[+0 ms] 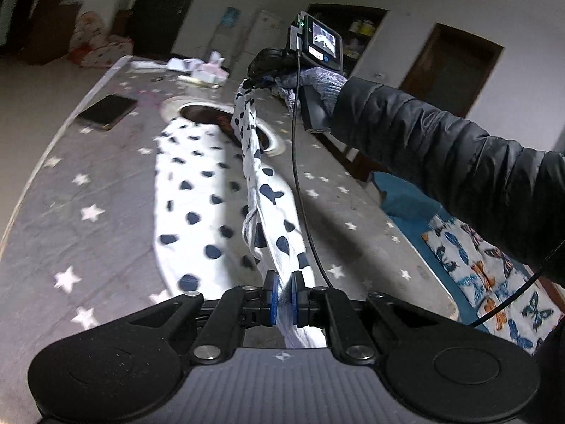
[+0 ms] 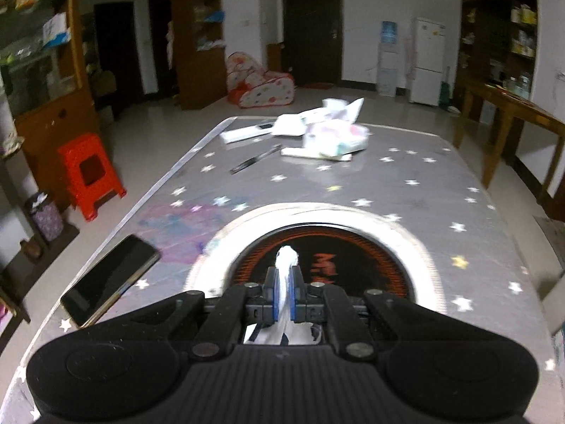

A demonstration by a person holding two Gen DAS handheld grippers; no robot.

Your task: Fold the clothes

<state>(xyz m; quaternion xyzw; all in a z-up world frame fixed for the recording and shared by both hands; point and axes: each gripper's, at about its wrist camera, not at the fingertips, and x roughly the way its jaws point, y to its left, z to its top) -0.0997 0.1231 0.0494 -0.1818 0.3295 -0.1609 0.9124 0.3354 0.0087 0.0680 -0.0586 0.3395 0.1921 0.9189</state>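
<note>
A grey counter [image 2: 353, 183] printed with pale stars is seen under both grippers, with a round dark inset ringed in white at its middle. One white garment with dark blue spots [image 1: 197, 208] is spread on the counter, and one edge of it is lifted into a taut band. The near end of that band is clamped in the jaws of the left gripper [image 1: 283, 298], which are drawn narrow on the cloth. The far end is pinched in the jaws of the right gripper [image 2: 282, 295], also nearly closed on a white tuft of fabric, above the round inset. The right gripper is carried by a gloved hand [image 1: 317, 84] in a dark padded sleeve.

One black phone [image 2: 109, 279] is laid near the counter's left edge. Farther on, one loose heap of papers and packets [image 2: 317, 134] is seen at the far end. Beyond the counter, one red stool [image 2: 90, 173], one patterned play tent [image 2: 261, 81], one water dispenser [image 2: 388, 60] and one white fridge [image 2: 427, 60] are found on the floor, and two dark doors are counted in the back wall.
</note>
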